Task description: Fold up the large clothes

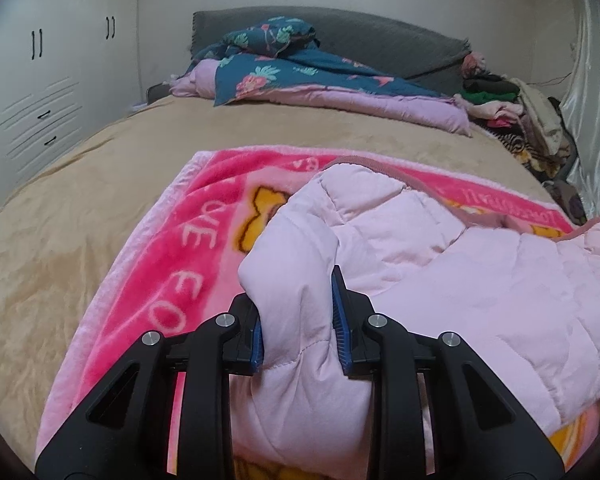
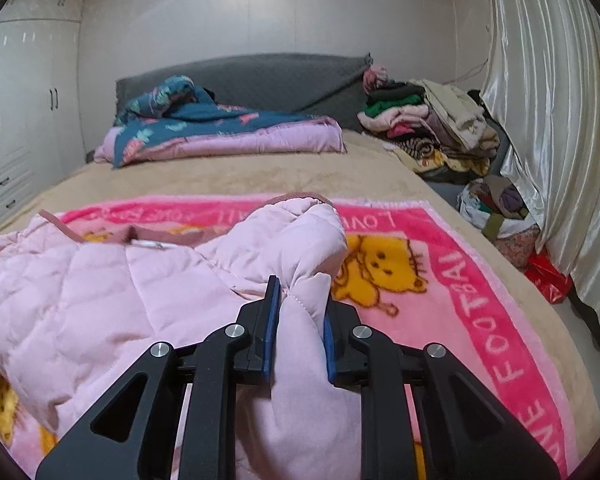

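A pale pink quilted puffer jacket (image 1: 440, 264) lies on a bright pink cartoon blanket (image 1: 180, 264) spread over the bed. My left gripper (image 1: 298, 304) is shut on a bunched fold at the jacket's left edge, its blue pads pressing the fabric from both sides. In the right wrist view the same jacket (image 2: 112, 300) stretches off to the left, and my right gripper (image 2: 300, 312) is shut on a fold at its right edge, above the blanket (image 2: 440, 308) with its yellow bear print. Both held edges are raised off the blanket.
A tan bedspread (image 1: 80, 200) covers the bed. A folded teal-and-lilac quilt (image 2: 220, 132) lies by the grey headboard (image 2: 260, 76). Piled clothes (image 2: 428, 120) sit at the far right corner, bags (image 2: 500, 216) and a curtain (image 2: 560, 120) on the right. White wardrobes (image 1: 40, 80) stand left.
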`<action>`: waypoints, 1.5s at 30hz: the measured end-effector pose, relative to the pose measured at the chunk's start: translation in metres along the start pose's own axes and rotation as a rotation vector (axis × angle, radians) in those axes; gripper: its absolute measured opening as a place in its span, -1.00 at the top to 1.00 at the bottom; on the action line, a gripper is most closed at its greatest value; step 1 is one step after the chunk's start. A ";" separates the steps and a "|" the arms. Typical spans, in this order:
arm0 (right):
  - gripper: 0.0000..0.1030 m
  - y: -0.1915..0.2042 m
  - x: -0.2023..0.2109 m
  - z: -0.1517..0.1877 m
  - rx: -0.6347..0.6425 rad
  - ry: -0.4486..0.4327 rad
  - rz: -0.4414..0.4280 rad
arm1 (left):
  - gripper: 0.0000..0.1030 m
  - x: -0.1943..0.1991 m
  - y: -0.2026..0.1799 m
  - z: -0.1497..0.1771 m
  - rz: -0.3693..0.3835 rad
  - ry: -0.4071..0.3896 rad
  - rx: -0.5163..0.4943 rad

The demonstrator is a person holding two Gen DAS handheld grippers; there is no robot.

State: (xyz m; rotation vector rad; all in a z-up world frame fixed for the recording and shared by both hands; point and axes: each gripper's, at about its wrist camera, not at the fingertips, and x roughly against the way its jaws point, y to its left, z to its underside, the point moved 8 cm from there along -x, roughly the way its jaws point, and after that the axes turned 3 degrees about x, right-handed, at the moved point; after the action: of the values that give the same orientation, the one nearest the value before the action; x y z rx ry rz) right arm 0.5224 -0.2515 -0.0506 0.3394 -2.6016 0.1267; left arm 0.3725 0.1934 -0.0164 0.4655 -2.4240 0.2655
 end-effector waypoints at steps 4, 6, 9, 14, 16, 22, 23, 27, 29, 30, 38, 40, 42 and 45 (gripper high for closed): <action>0.66 0.001 -0.023 0.016 -0.006 0.065 0.020 | 0.60 -0.018 0.002 0.006 -0.031 0.032 0.016; 0.65 0.002 -0.034 0.023 0.000 0.094 0.031 | 0.59 -0.025 0.002 0.009 -0.045 0.039 0.014; 0.62 0.002 -0.052 0.035 0.001 0.144 0.048 | 0.55 -0.042 0.004 0.015 -0.065 0.078 0.028; 0.58 0.003 -0.068 0.044 0.009 0.182 0.057 | 0.50 -0.061 0.004 0.024 -0.085 0.113 0.034; 0.57 0.004 -0.073 0.044 0.014 0.195 0.062 | 0.50 -0.064 0.003 0.023 -0.088 0.117 0.032; 0.52 0.009 -0.093 0.042 0.049 0.250 0.096 | 0.47 -0.072 0.007 0.023 -0.090 0.143 0.051; 0.52 0.009 -0.093 0.042 0.051 0.255 0.099 | 0.47 -0.070 0.007 0.023 -0.092 0.144 0.054; -0.10 -0.003 -0.074 0.039 -0.055 0.248 0.063 | 0.33 -0.055 0.008 0.019 -0.093 0.140 0.062; -0.64 -0.009 -0.053 0.033 -0.125 0.190 0.029 | -0.10 -0.041 0.004 0.014 -0.083 0.121 0.046; -0.77 -0.011 -0.042 0.031 -0.151 0.160 0.011 | -0.18 -0.034 0.001 0.012 -0.077 0.110 0.035; -0.92 -0.007 0.042 0.017 -0.216 0.045 -0.138 | -0.78 0.022 -0.017 0.009 -0.057 0.036 -0.018; -0.92 -0.002 0.061 0.015 -0.201 0.029 -0.161 | -0.81 0.034 -0.021 0.012 -0.049 0.028 -0.019; -0.92 0.003 0.077 0.015 -0.187 0.014 -0.175 | -0.82 0.041 -0.023 0.016 -0.040 0.027 -0.017; -0.92 0.013 0.099 0.019 -0.153 -0.006 -0.178 | -0.82 0.051 -0.027 0.026 -0.038 0.032 -0.017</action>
State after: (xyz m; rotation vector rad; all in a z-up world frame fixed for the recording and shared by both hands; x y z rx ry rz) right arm 0.4266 -0.2629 -0.0177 0.5128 -2.5530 -0.1348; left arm 0.3314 0.1470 -0.0024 0.4953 -2.3818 0.2348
